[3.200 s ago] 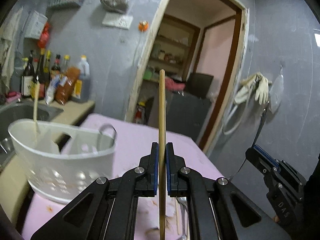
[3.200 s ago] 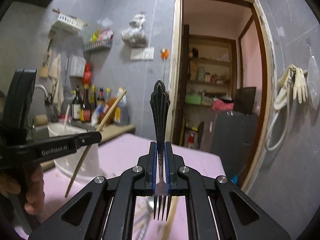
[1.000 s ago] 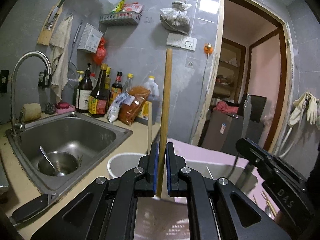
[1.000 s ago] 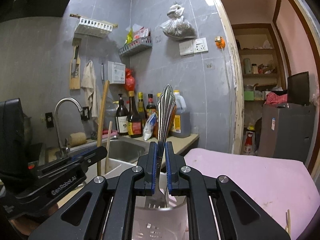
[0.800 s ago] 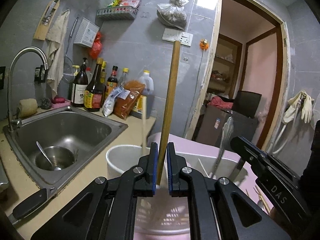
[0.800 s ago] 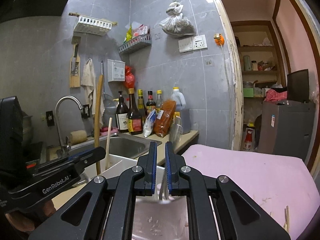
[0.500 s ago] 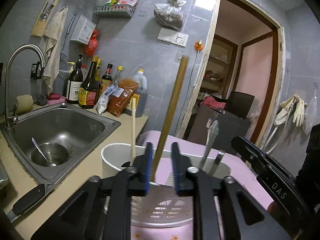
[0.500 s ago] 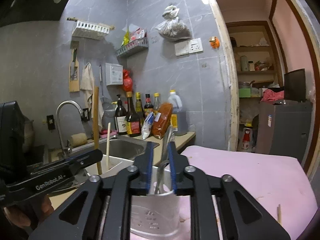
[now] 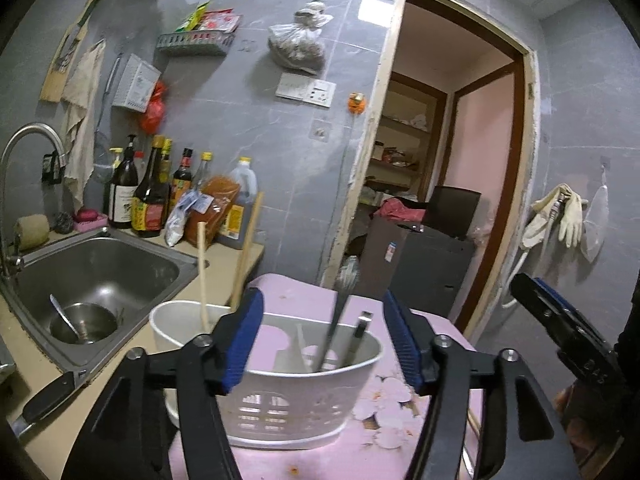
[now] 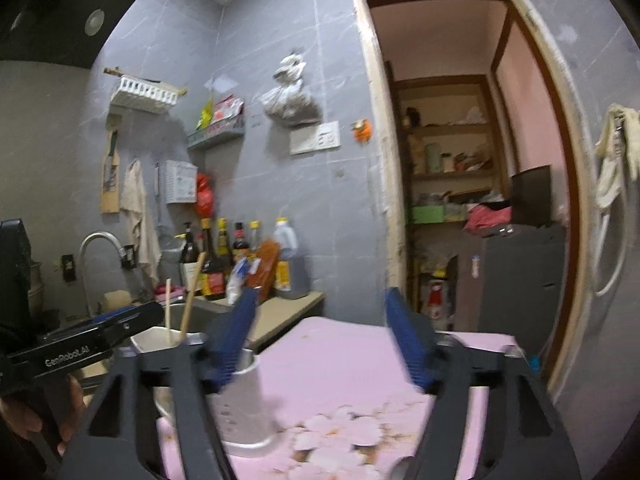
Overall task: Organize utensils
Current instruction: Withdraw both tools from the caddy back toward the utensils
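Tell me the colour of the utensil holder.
White utensil holder, with slotted sides; clearest in the left wrist view.

Chopsticks [image 9: 246,252] and what looks like a fork [image 9: 338,320] stand in white caddy [image 9: 304,404].

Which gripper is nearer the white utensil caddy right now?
Left. The left gripper, jaws opening and empty, sits right over the white utensil caddy. The right gripper, also opening and empty, is off to the caddy's right over the pink table.

One white caddy [image 9: 304,400] held two wooden sticks [image 9: 246,252] and two metal utensils [image 9: 340,320]; about six bottles [image 9: 148,196], partly overlapping, lined the counter.
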